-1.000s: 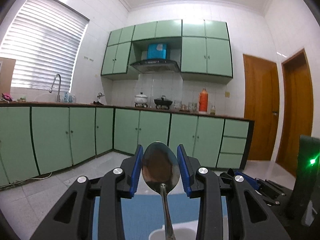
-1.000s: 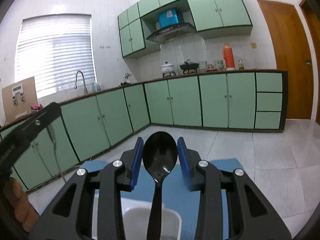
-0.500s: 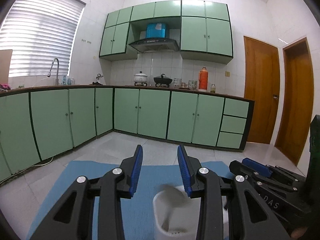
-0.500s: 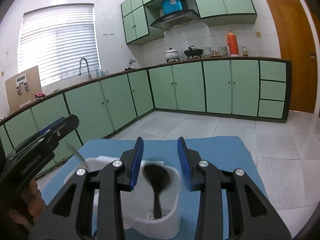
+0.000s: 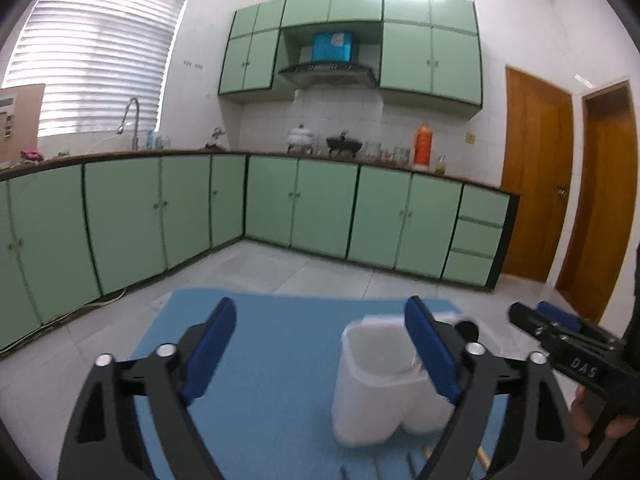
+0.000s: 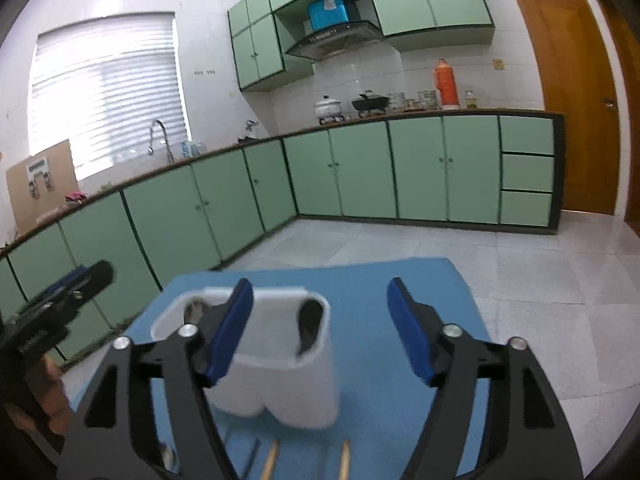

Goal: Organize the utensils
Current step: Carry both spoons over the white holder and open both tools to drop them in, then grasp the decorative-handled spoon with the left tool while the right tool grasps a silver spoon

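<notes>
With both spoons released into the white holder (image 6: pixel 280 360) near the blue mat's (image 5: pixel 280 340) near edge, left gripper (image 5: pixel 320 348) and right gripper (image 6: pixel 320 328) just opened, empty, freed to fetch remaining chopsticks (image 6: pixel 272 460).

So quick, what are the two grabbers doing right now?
Left gripper: open, holding nothing; jaws have just been opening.
Right gripper: open, holding nothing; jaws have just been opening.

A white plastic holder (image 6: pixel 280 364) with a smooth, matt look is seen on a matt blue mat (image 6: pixel 400 280); the floor tiles (image 6: pixel 540 264) are glossy.
</notes>
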Tool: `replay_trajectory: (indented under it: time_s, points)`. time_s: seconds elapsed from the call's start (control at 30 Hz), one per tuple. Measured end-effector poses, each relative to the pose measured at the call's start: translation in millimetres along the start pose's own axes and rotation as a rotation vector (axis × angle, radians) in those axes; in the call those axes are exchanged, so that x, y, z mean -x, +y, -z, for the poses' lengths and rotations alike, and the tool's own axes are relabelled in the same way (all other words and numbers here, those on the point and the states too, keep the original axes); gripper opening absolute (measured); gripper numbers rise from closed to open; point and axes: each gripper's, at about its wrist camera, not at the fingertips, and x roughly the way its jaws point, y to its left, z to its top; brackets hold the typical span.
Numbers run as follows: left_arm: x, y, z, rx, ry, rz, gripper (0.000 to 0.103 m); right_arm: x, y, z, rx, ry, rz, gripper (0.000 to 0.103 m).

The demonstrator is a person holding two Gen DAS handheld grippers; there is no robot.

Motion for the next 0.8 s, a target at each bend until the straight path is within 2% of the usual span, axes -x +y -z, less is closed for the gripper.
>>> replay_trajectory:
  time_s: [0.07,0.13,0.3,0.6,0.8]
  points:
    - [8.2,4.0,8.7,-0.004,0.045,-0.011,0.089,10.8,-3.0,10.1,0.004,0.019,0.020,0.076]
    - [12.7,6.5,18.6,-0.006,0.091,-0.024,0.092,18.2,-6.5,19.4,0.000,0.045,0.043,0.086]
    - [16.2,12.0,55.2,0.005,0.239,-0.044,0.095,29.8,-8.9,45.8,0.015,0.120,0.062,0.095]
    - [14.4,5.3,111.7,-0.040,0.418,-0.081,0.095,39.3,-9.5,87.6,0.049,0.211,0.107,0.097]
    - [5.8,6.8,120.6,-0.032,0.466,-0.084,0.095,40.1,-18.7,97.3,0.030,0.237,0.114,0.097]
